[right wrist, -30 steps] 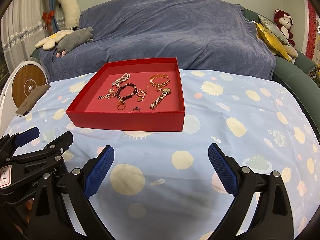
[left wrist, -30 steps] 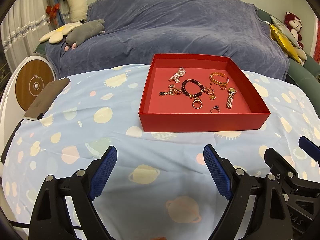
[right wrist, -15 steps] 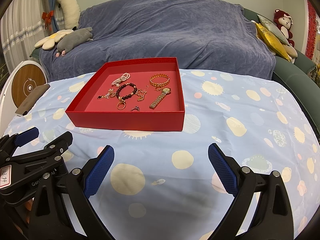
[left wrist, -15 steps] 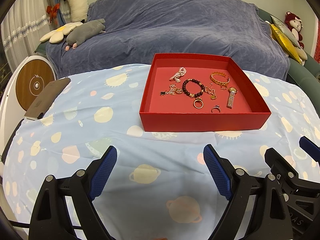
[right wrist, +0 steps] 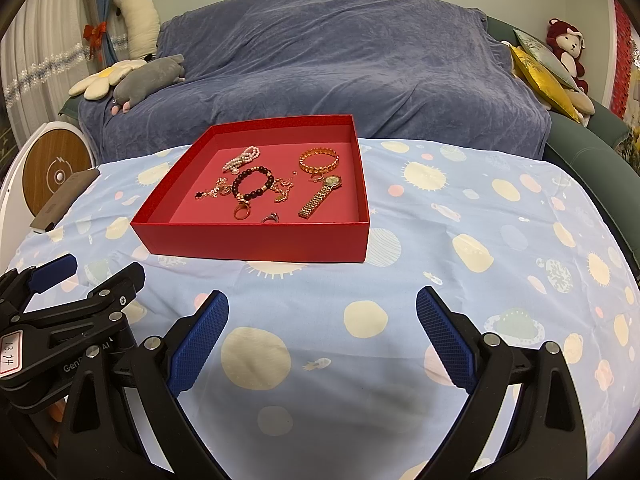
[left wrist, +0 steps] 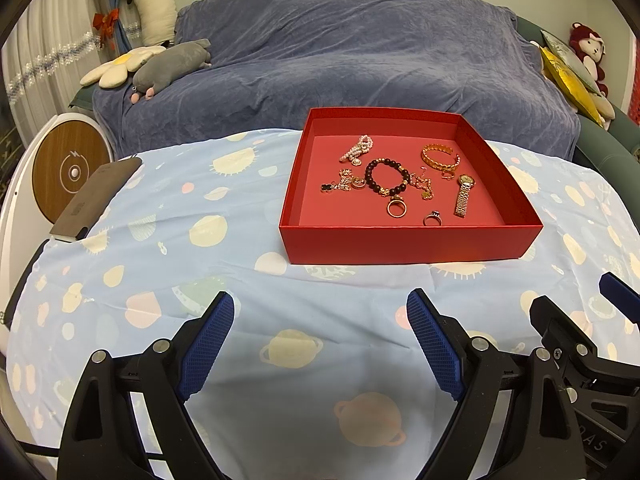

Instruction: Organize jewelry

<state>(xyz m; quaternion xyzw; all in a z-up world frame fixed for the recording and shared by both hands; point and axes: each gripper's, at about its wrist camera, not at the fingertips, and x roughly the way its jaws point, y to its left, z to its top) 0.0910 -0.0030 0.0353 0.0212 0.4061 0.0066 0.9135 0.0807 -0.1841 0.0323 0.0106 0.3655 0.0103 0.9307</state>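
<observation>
A shallow red box (left wrist: 404, 246) (right wrist: 256, 246) rests on a pale blue tablecloth. Several pieces of jewelry lie inside it: a pearl piece (left wrist: 357, 149), a dark bead bracelet (left wrist: 386, 176) (right wrist: 253, 184), a gold bangle (left wrist: 439, 157) (right wrist: 319, 161), a gold watch (left wrist: 464, 194) (right wrist: 320, 196), a gold ring (left wrist: 396, 209) and a silver ring (left wrist: 433, 219). My left gripper (left wrist: 320, 312) is open over the cloth, well short of the box, with nothing between its fingers. My right gripper (right wrist: 322, 308) is open too, beside the left one and just as far from the box.
A sofa under a blue-grey cover (left wrist: 340, 52) stands behind the table, with plush toys (left wrist: 168, 68) on its left end and cushions (right wrist: 540, 68) on its right. A dark phone-like slab (left wrist: 96, 200) lies at the table's left edge, next to a round white and wood device (left wrist: 68, 172).
</observation>
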